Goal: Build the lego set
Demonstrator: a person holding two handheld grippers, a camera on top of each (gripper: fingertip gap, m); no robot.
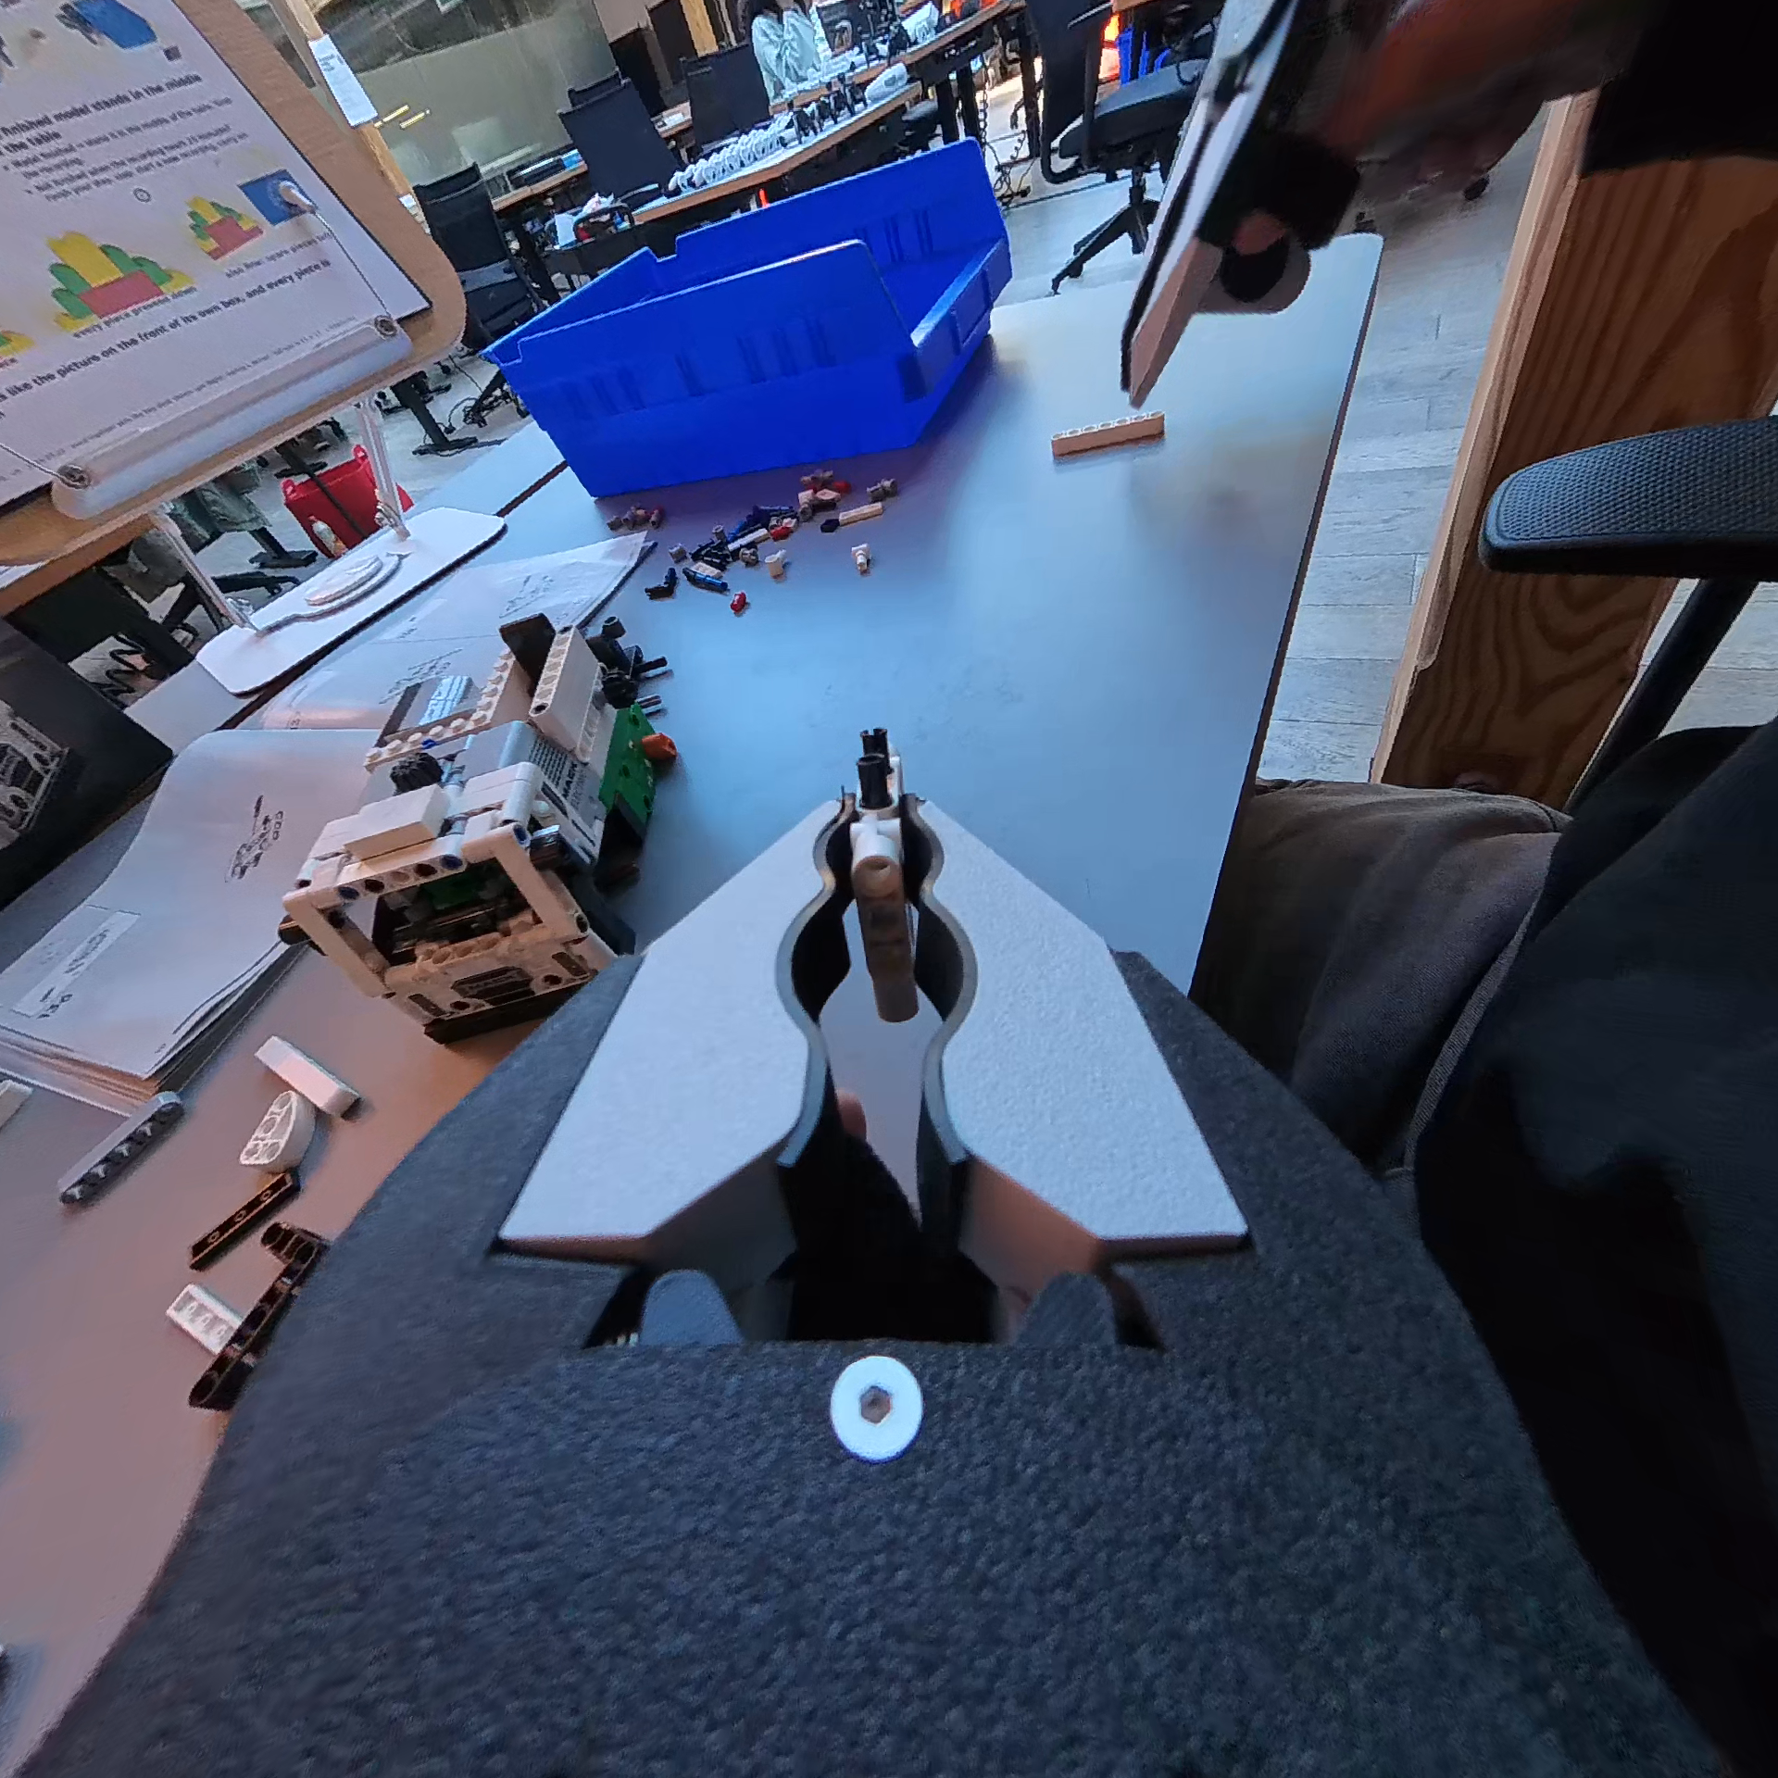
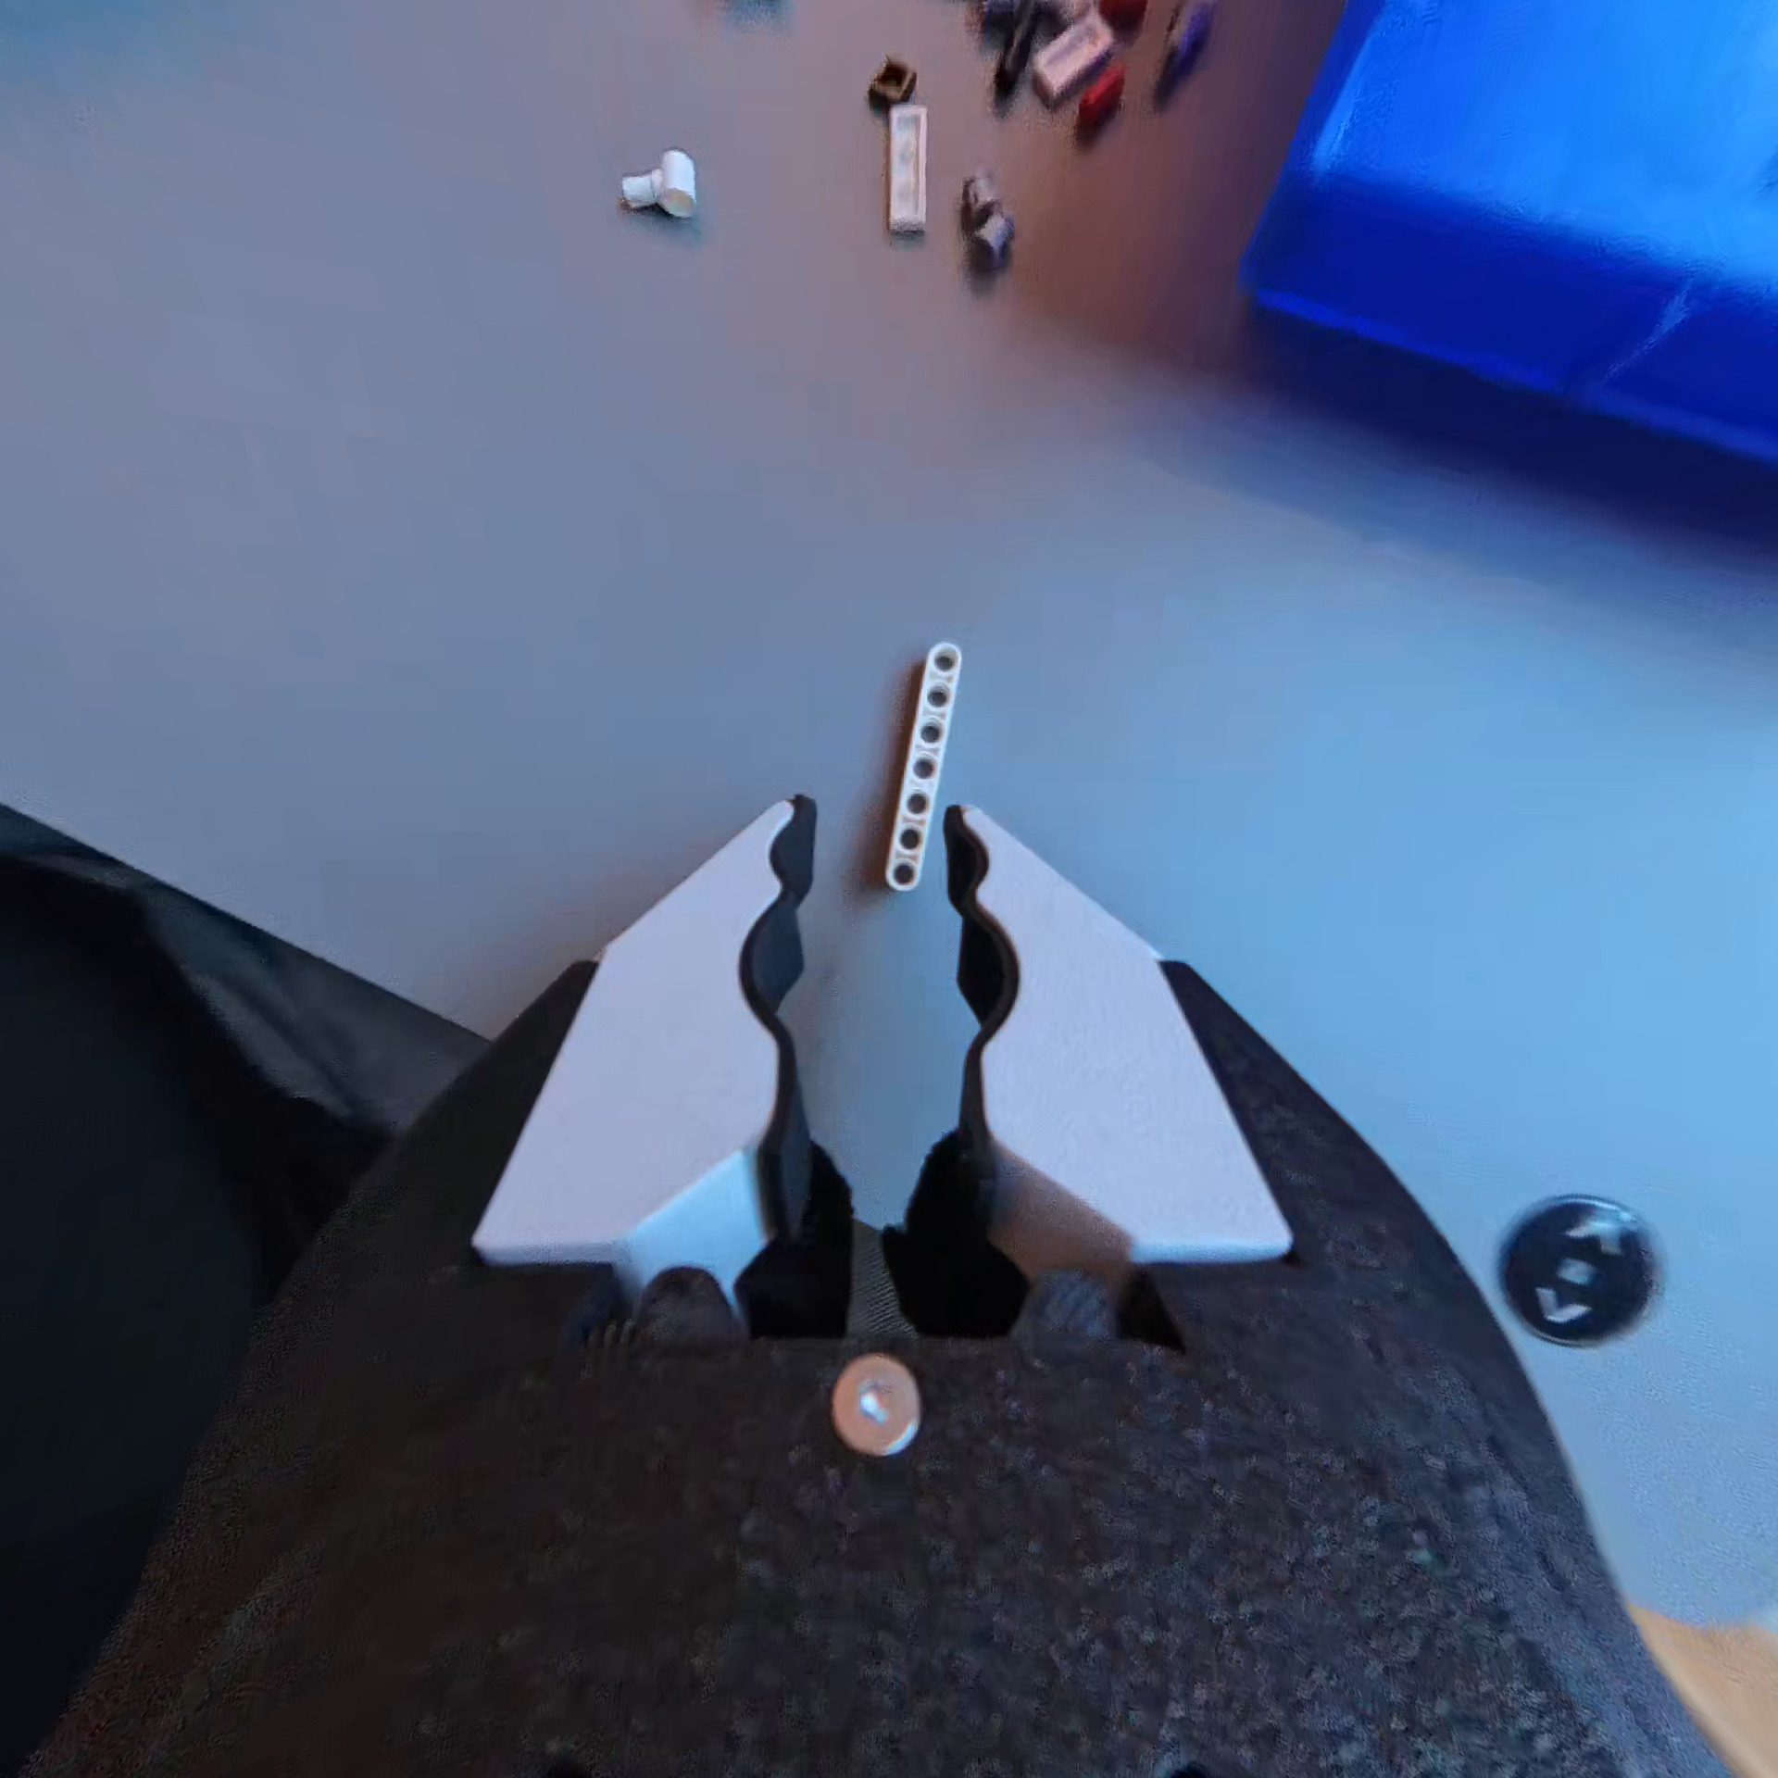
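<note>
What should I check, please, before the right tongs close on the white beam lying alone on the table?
1. Right tongs open: ok, the jaws stand apart.
2. White beam lined up: ok, it lies lengthwise just ahead of the gap, nearer the right tip.
3. Space around the beam: ok, bare table on both sides; the loose pieces lie farther off.
4. Height above the table: cannot tell; the right wrist view is blurred.
5. Left tongs secure: ok, shut on a small white and tan assembly with black pins.
6. Blue bin clear of the approach: ok, off to the side.
</note>
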